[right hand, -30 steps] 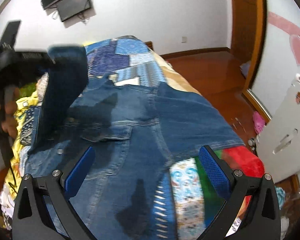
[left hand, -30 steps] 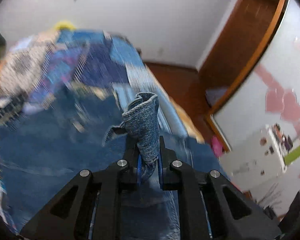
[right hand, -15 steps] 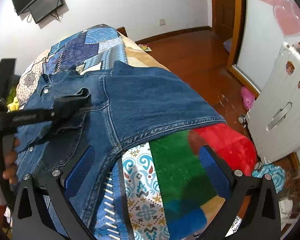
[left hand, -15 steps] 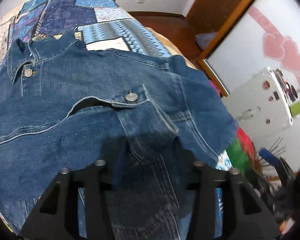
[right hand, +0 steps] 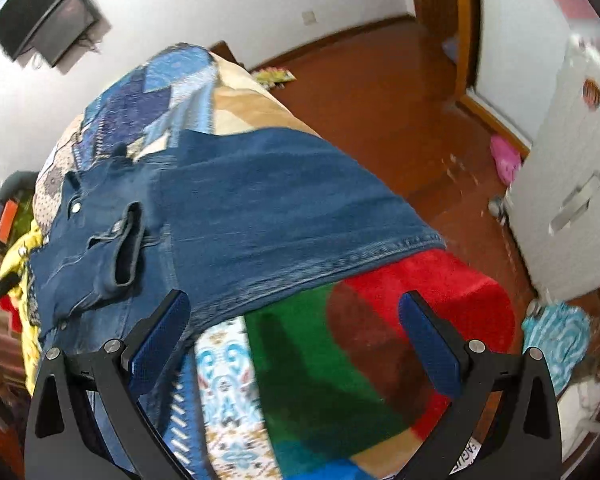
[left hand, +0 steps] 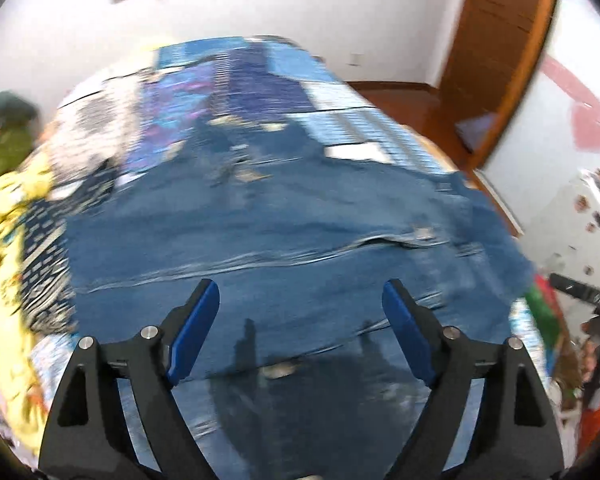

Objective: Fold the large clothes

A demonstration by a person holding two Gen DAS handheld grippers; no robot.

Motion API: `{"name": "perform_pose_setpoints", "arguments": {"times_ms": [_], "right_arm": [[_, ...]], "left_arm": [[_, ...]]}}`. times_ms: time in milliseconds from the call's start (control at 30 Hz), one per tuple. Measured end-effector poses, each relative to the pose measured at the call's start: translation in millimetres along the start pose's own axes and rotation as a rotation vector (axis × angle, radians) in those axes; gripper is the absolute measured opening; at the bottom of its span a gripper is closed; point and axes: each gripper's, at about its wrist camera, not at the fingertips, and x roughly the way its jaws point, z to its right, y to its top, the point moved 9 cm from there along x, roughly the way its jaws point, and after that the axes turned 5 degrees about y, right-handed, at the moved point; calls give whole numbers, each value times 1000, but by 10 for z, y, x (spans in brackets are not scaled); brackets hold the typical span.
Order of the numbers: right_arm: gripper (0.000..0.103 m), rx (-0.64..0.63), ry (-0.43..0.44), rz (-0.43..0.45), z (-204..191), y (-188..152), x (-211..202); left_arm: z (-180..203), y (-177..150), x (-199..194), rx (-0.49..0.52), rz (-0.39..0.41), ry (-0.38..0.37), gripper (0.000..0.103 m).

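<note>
- No container shows clearly; loose coloured clutter lies on the floor at the right edge of the right wrist view, too blurred to name
- A bed covered with a patchwork quilt of blue, white, green and red panels (right hand: 340, 344) fills the middle of both views; a brown wooden floor (right hand: 372, 92) runs behind it to a white wall, where a dark flat screen (right hand: 48, 20) hangs at upper left
- A white cabinet with a metal handle (right hand: 572, 200) stands at the right edge
- The dark blue denim jacket (left hand: 284, 240) lies spread flat across the bed, its hem toward the right
- The left gripper (left hand: 300, 324), black with blue pads, hangs released with jaws wide apart, just above the denim, touching nothing
- The right gripper (right hand: 294, 336) is likewise spread wide and holds nothing; the jacket (right hand: 260, 208) lies above its left pad in the frame, the green and red quilt panels between the pads
</note>
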Motion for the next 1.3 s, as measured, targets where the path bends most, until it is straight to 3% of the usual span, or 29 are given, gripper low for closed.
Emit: {"name": "perform_pose_setpoints", "arguments": {"times_ms": [200,433,633,733,800,900,1067,1300], "right_arm": [[103,152,123,-89,179,-27,276],[92,248,182,-118,264,113,561],[57,302,126,-55,413,242,645],[33,313,86,-28,435,307,609],[18,297,49,-18,425,360,567],[12,208,-6,20,292,462,428],[8,83,11,114,-59,671,94],[8,-167,87,238,-1107,908,-456]], "left_arm": [[-565,-356,45,-77,-51,64,83],[-844,-622,92,-190,-79,38,83],[-857,-683,100,-193,-81,49,83],[-826,-686,91,-184,-76,47,83],[-804,-692,79,-182,-72,39,83],[-774,-701,44,-172,-63,38,83],[-739,-726,-56,-145,-43,37,83],[-828,-773,-216,-148,-11,47,83]]}}
